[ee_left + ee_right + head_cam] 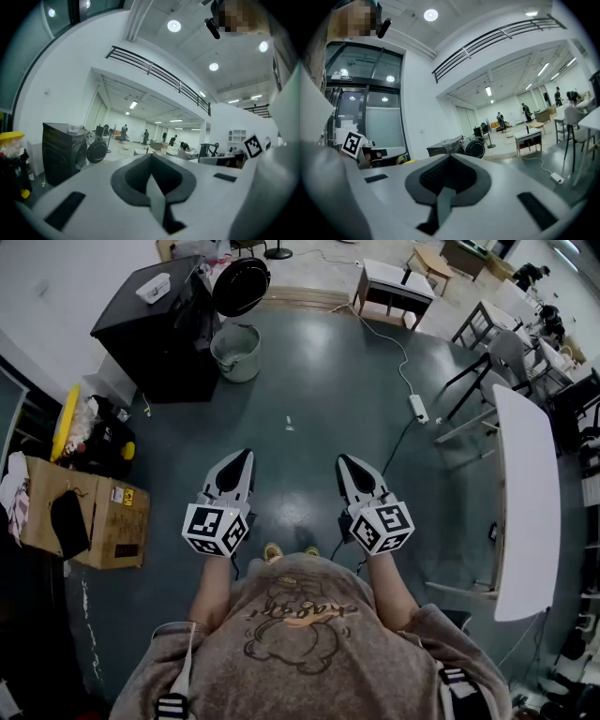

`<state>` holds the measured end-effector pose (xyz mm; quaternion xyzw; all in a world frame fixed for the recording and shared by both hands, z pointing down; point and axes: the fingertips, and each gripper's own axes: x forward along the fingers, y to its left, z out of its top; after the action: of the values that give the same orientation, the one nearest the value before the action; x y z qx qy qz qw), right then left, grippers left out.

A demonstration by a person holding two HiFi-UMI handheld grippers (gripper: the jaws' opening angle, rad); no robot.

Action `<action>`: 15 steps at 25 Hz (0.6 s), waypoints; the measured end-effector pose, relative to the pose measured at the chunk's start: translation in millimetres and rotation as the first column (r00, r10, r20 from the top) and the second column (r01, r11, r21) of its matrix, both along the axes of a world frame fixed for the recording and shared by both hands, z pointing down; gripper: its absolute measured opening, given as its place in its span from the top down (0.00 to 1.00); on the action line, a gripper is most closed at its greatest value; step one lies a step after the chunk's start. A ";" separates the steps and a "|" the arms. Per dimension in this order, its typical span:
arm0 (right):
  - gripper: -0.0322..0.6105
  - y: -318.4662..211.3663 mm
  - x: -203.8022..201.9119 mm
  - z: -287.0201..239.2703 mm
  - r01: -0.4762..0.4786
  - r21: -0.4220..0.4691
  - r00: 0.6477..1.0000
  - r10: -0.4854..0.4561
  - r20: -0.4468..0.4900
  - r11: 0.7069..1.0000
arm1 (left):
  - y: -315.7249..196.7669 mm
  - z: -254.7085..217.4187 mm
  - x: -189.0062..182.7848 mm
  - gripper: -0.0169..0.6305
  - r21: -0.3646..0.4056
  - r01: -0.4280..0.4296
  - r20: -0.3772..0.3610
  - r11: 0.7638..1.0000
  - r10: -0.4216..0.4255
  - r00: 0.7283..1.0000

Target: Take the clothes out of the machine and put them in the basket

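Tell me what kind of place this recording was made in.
Probably a big open lab or workshop hall, not a home laundry. A black washing machine stands loose on a dark floor beside a grey bucket. A long white table runs along one side, and a railed mezzanine crosses overhead.

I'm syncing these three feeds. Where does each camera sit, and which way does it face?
Head view: on the person's head, facing steeply down at the floor; shows left gripper, right gripper, forearms, shirt.
Left gripper view: on the left gripper, level along its shut jaws, black machine at left; right gripper at right edge.
Right gripper view: on the right gripper, along its shut jaws; left gripper at left edge.
Shared: all three show the black machine.
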<state>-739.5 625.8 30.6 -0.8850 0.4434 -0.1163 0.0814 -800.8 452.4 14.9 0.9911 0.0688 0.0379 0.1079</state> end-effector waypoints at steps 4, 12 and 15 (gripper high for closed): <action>0.96 -11.0 0.9 4.0 -0.013 0.019 1.000 0.013 0.006 1.000 | -8.7 3.4 6.3 0.96 0.005 -0.023 0.002 1.000 0.023 1.000; 0.95 -33.9 10.2 26.0 -0.022 0.010 1.000 0.022 0.004 1.000 | -23.8 20.3 25.5 0.96 0.041 -0.076 0.008 0.996 0.076 0.997; 0.95 -42.8 24.1 33.1 -0.030 0.011 0.999 0.029 0.017 1.000 | -30.7 25.0 37.8 0.96 0.059 -0.083 0.009 0.995 0.083 0.997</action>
<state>-715.4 583.1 63.7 -0.8900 0.4302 -0.1201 0.0917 -763.0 421.6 39.9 0.9900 0.1085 0.0475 0.0770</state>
